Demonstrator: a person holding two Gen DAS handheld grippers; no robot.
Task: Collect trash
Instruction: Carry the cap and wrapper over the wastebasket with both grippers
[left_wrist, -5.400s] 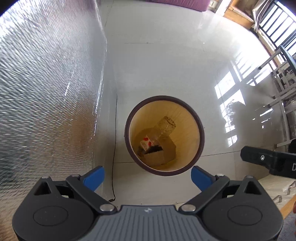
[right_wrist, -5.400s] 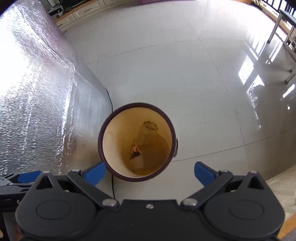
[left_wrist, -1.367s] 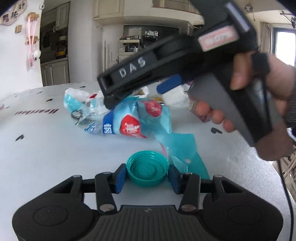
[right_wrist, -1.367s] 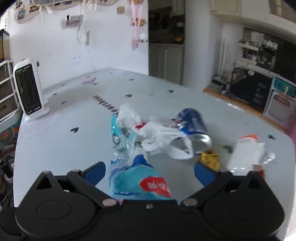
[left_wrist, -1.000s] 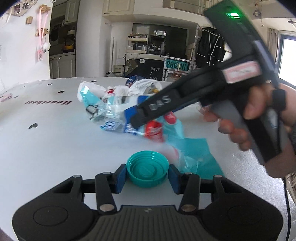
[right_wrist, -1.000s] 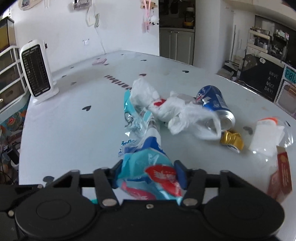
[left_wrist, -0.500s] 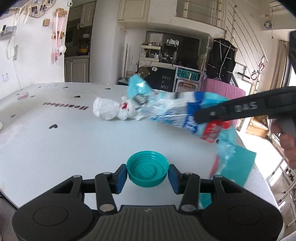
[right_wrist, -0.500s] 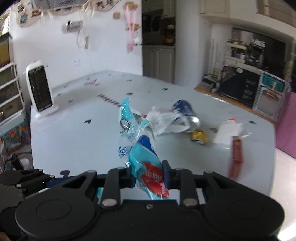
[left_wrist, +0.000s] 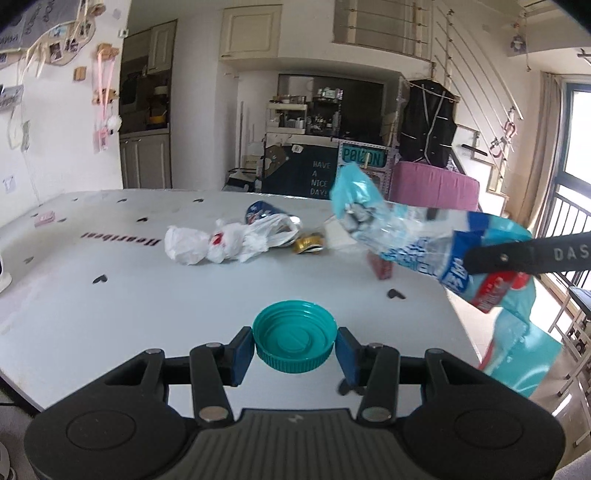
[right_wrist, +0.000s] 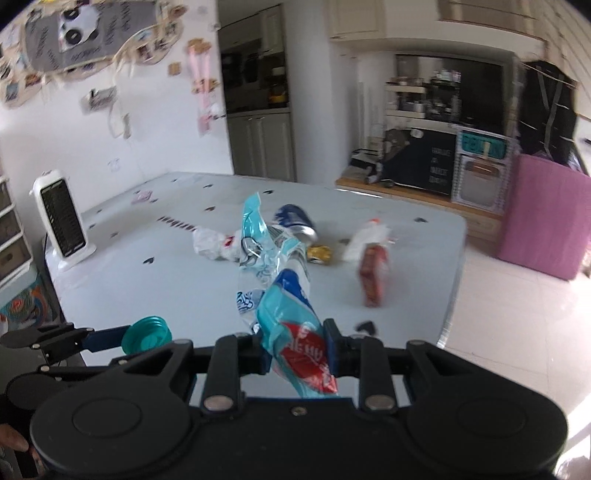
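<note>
I have my left claw (left_wrist: 294, 350) closed on the round teal plastic bottle cap (left_wrist: 294, 339) and my right claw (right_wrist: 295, 350) pinching the crinkled blue-and-red plastic wrapper (right_wrist: 284, 295), both lifted clear above the pale grey bench (left_wrist: 110, 295); my plan is to keep both grips firm, carry them level, and watch the trailing wrapper end so it snags nothing

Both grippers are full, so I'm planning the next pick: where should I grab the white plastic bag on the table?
Take the white plastic bag at its bunched, knotted-looking left end, coming down from above. That lump stands proud of the table and is free, while the right end lies against the blue can and gold crushed can.
</note>
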